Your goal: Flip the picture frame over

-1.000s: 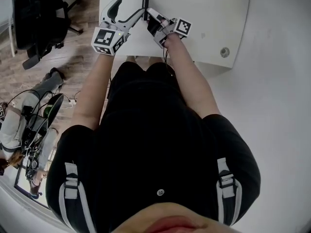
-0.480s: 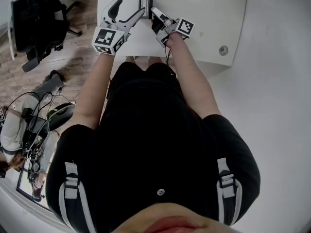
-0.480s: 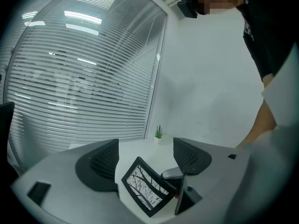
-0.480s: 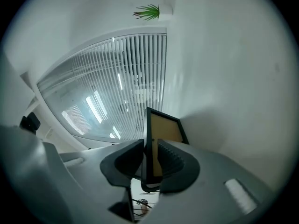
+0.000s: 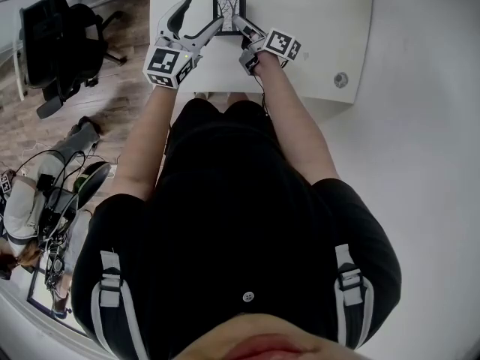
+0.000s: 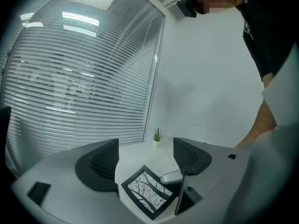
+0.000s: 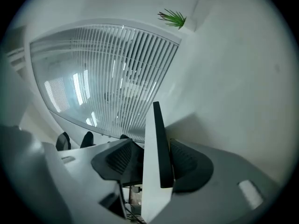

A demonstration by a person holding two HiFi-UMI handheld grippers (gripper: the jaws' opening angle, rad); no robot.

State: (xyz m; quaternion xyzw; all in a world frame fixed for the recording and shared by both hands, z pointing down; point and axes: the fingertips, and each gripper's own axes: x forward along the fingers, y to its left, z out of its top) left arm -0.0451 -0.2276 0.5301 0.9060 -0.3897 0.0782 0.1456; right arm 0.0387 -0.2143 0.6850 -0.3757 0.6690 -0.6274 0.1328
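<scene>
The black picture frame [image 5: 229,11] lies flat on the white table [image 5: 315,21], its tree print facing up [image 6: 150,197]. My right gripper [image 5: 238,22] is at its near right corner. Its jaws have just been opening, and the frame's black edge [image 7: 158,143] still stands between them; a gap shows beside one pad. One pale right finger [image 6: 170,176] lies over that corner. My left gripper [image 5: 204,10] sits just left of the frame with its jaws wide open [image 6: 145,160] and nothing gripped.
A small potted plant [image 6: 157,135] stands at the table's far end before a blinded window. A round cap [image 5: 340,79] sits in the tabletop at the right. An office chair [image 5: 56,36] and cables [image 5: 52,193] are on the floor to the left.
The frame went from standing on edge to lying flat with the picture up. My right gripper rolled and sank with it and its jaws widened. The left gripper barely moved.
</scene>
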